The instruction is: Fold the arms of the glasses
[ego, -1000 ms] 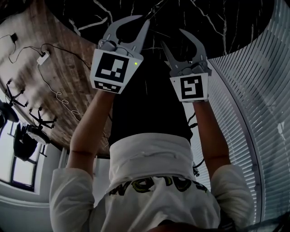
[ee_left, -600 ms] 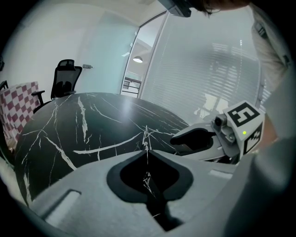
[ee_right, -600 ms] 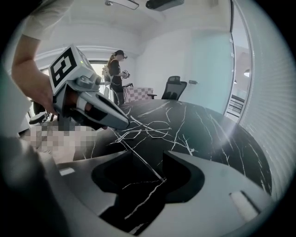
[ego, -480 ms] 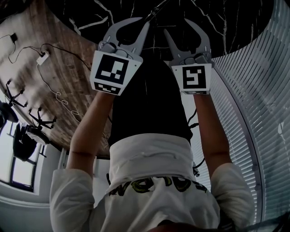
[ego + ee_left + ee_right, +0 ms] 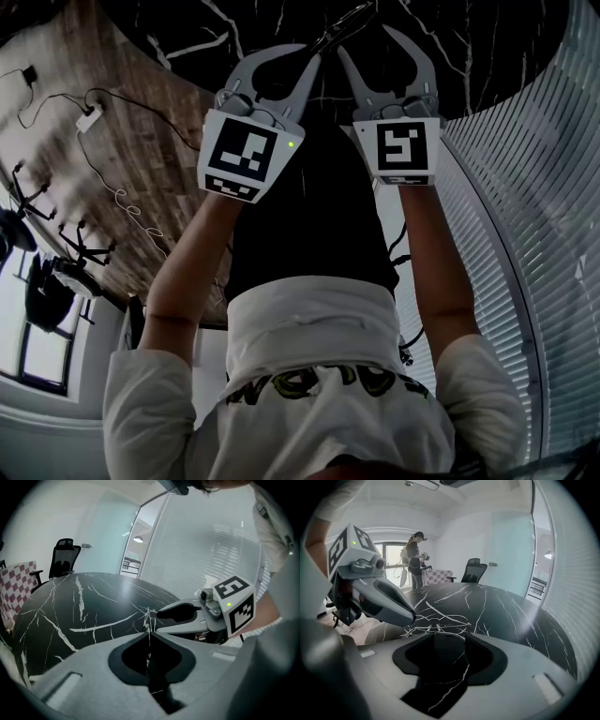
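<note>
Thin wire-framed glasses (image 5: 347, 21) sit just above the black marble table (image 5: 469, 37) at the top of the head view. My left gripper (image 5: 311, 52) is shut, with its tips pinched on the near end of the frame. In the right gripper view the glasses (image 5: 440, 627) show as pale wire loops right in front of the left gripper (image 5: 412, 619). My right gripper (image 5: 370, 42) is open beside the glasses, close on the right, with nothing between its fingers. The left gripper view shows its own tips (image 5: 148, 633) meeting on a thin wire, and the right gripper (image 5: 161, 620) close by.
A black office chair (image 5: 474, 569) and a checkered chair (image 5: 18, 583) stand at the table's far side. A person (image 5: 415, 559) stands by the window at the back. Cables (image 5: 103, 159) lie on the wooden floor to the left. A glass wall with blinds (image 5: 534, 234) runs along the right.
Both grippers have moved further out over the table. The right gripper has come in closer to the left gripper and the glasses. The left gripper has stayed shut.
</note>
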The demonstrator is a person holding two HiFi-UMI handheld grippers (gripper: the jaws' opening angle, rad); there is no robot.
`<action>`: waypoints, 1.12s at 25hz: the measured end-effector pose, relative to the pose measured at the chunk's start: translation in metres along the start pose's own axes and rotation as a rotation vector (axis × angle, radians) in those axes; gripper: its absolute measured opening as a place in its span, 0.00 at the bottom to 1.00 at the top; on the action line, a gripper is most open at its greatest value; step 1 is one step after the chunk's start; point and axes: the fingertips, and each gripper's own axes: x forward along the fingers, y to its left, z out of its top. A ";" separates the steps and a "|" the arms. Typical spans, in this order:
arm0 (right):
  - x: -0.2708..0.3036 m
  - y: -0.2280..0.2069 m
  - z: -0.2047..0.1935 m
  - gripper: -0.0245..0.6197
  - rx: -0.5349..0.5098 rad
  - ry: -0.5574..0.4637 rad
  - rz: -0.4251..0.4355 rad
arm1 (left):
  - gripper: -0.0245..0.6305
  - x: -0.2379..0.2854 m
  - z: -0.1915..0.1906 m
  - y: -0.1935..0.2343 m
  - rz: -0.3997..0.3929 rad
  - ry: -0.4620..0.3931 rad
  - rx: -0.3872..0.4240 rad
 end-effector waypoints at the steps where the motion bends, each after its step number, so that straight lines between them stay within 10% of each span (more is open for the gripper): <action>1: 0.001 0.000 0.001 0.35 -0.003 0.001 0.001 | 0.05 -0.001 0.000 -0.001 -0.003 0.001 0.002; 28: -0.093 -0.029 -0.035 0.35 0.137 0.062 -0.115 | 0.09 0.021 -0.033 -0.037 0.081 0.158 0.470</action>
